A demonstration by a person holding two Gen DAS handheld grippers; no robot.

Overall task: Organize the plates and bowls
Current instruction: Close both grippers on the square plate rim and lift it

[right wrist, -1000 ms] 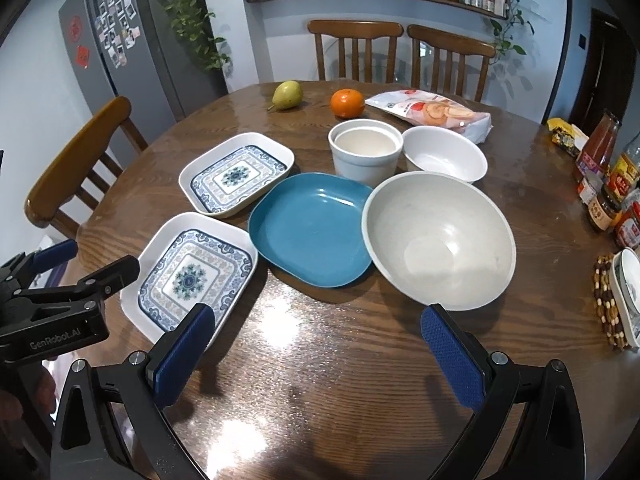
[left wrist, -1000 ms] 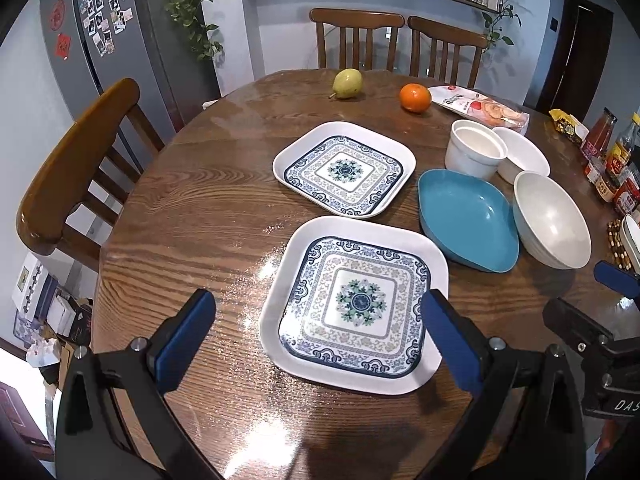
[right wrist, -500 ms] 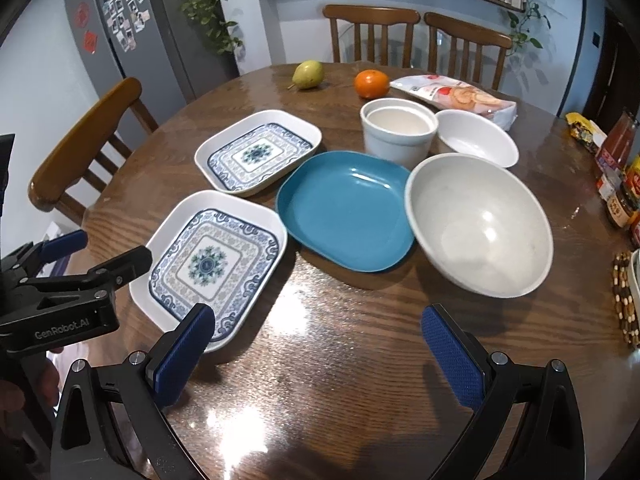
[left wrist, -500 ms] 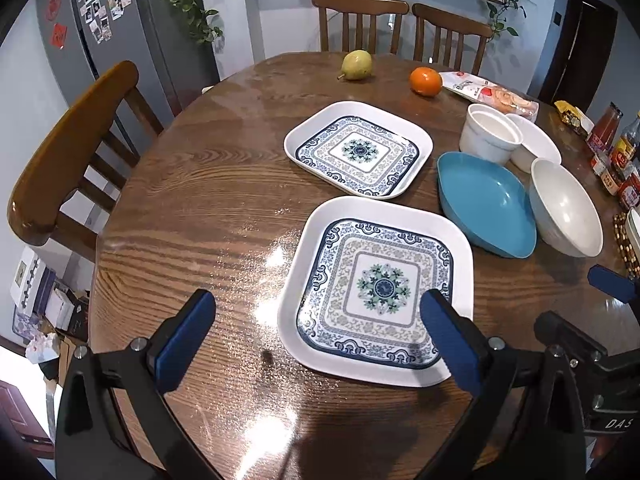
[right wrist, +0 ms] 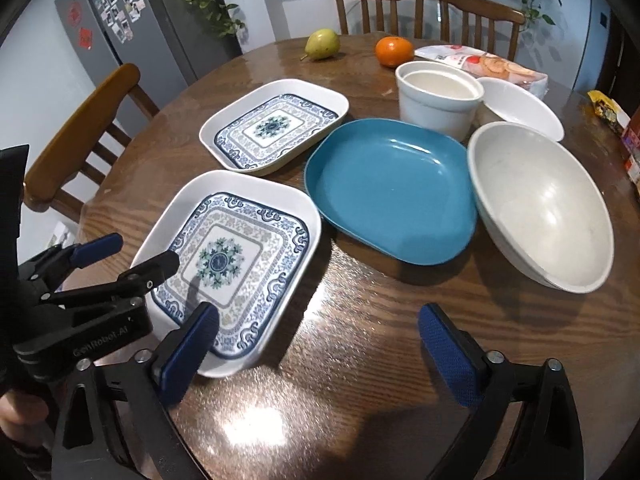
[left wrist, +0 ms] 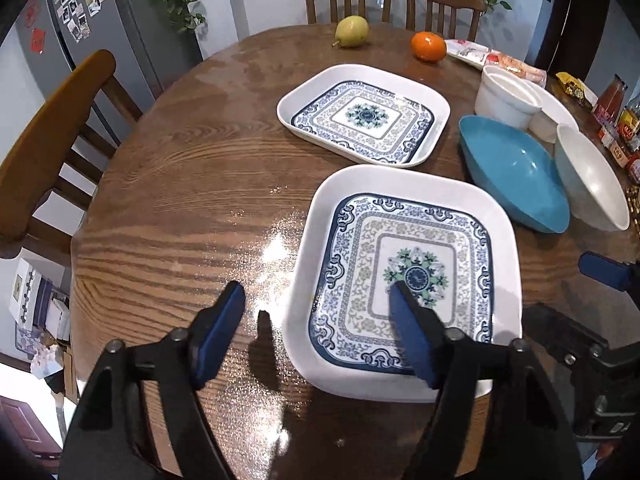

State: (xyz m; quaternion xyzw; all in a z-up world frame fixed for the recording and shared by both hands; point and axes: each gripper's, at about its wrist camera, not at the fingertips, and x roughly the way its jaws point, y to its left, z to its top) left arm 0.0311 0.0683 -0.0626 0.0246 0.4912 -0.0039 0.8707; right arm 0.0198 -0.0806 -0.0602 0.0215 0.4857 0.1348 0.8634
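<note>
The left gripper [left wrist: 316,320], narrower than before but not closed, now straddles the near patterned plate [left wrist: 404,276]'s left rim. The right gripper [right wrist: 318,344] hangs spread wide; the left tool's body apparently reads "GenRobot.AI".

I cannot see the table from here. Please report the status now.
Left gripper open, fingers astride near patterned plate's left rim. Right gripper open, empty, above bare table. Plate flat, not gripped. Nothing in the way.

Sauce bottles [left wrist: 618,120] cut by right edge, labels unreadable; shallow white bowl [right wrist: 520,106] partly hidden, perhaps empty.
</note>
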